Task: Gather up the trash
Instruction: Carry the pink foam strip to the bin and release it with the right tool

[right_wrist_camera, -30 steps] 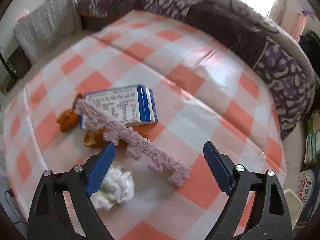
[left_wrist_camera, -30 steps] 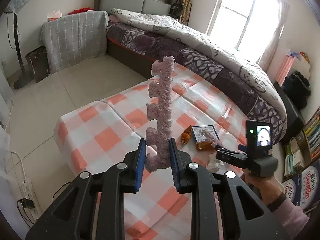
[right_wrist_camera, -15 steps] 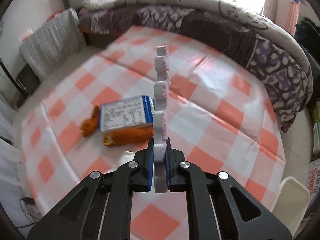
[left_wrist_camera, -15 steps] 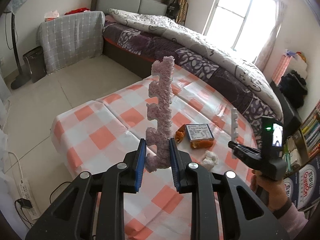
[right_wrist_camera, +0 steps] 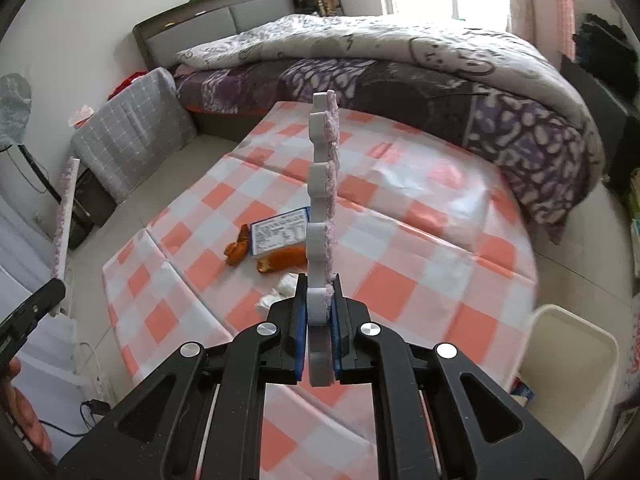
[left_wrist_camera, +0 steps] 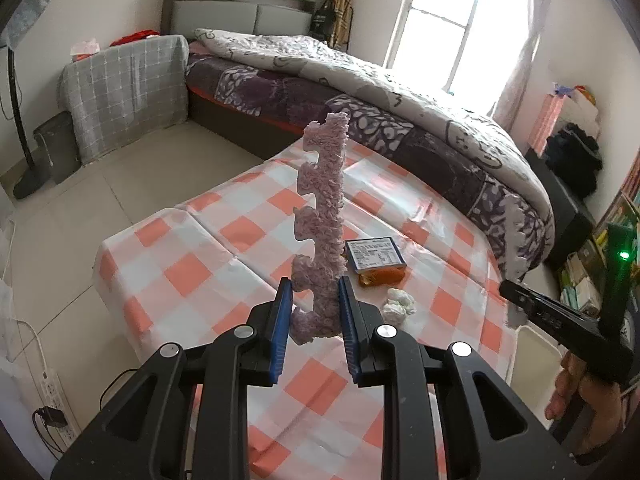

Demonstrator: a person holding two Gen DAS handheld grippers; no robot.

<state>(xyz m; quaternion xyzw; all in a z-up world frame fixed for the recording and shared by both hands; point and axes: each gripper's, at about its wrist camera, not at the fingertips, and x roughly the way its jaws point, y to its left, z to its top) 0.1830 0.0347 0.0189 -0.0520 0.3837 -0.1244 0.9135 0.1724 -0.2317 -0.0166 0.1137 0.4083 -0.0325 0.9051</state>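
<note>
While each claw (left_wrist_camera: 312, 320) (right_wrist_camera: 318, 334) pinches one pink foam strip (left_wrist_camera: 322, 224) (right_wrist_camera: 322, 200), only the right view shows the white bin (right_wrist_camera: 568, 360); two orange wrappers (right_wrist_camera: 280, 260) lie on the table (right_wrist_camera: 420, 248).

pink notched foam strip (left_wrist_camera: 320, 240): fuzzy, rough pink face; smooth white foam edge
orange-and-white checked plastic cloth on the bench (right_wrist_camera: 420, 208): glossy, creased
black plastic left gripper (left_wrist_camera: 313, 332): matt, with ribbed blue pads and shiny metal pins
crumpled white paper wad (left_wrist_camera: 398, 305): soft, wrinkled
purple patterned quilt (right_wrist_camera: 400, 60): matt cloth
</note>
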